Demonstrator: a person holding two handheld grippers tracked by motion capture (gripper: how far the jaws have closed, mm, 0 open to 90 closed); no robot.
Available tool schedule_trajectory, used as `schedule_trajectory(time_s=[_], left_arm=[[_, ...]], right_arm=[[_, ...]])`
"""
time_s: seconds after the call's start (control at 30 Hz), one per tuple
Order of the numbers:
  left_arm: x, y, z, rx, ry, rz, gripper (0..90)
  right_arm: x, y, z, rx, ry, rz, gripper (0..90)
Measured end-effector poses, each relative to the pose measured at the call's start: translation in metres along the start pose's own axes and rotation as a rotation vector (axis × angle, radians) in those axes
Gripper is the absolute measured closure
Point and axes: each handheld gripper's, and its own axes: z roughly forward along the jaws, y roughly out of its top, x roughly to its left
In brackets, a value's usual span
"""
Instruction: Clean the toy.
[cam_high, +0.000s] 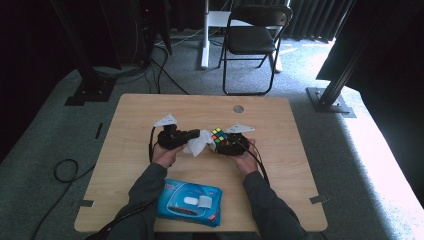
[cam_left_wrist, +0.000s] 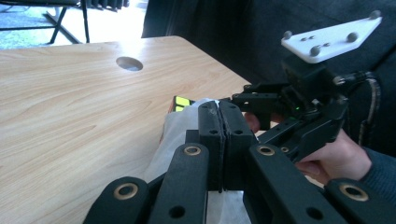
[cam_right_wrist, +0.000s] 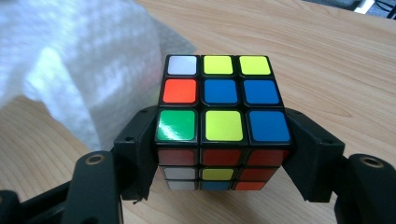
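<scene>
blue wipes pack (cam_high: 190, 202) near table edge, wipe (cam_high: 198, 143) beside cube (cam_high: 218, 135)

Surface (cam_high: 150, 112) seen from high and far, facing forward-down. Left tool (cam_left_wrist: 219, 140) view set low, close, facing the right tool (cam_left_wrist: 280, 105). Right tool (cam_right_wrist: 219, 154) view closest, probably facing left. Cube (cam_right_wrist: 219, 98) and wipe (cam_right_wrist: 70, 60) shared by all.

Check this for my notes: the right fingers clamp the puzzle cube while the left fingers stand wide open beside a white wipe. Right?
Not quite. The left gripper is shut, pinching the white wipe, as the left gripper view shows. The right gripper does clamp the puzzle cube.
</scene>
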Motion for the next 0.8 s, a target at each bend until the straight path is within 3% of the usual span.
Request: schedule_trajectory(time_s=[0.8], left_arm=[[-0.002,0.000,0.012,0.049,0.056,0.024,89.0]], right_arm=[[0.010,0.009,-0.003,-0.030,0.078,0.012,34.3]])
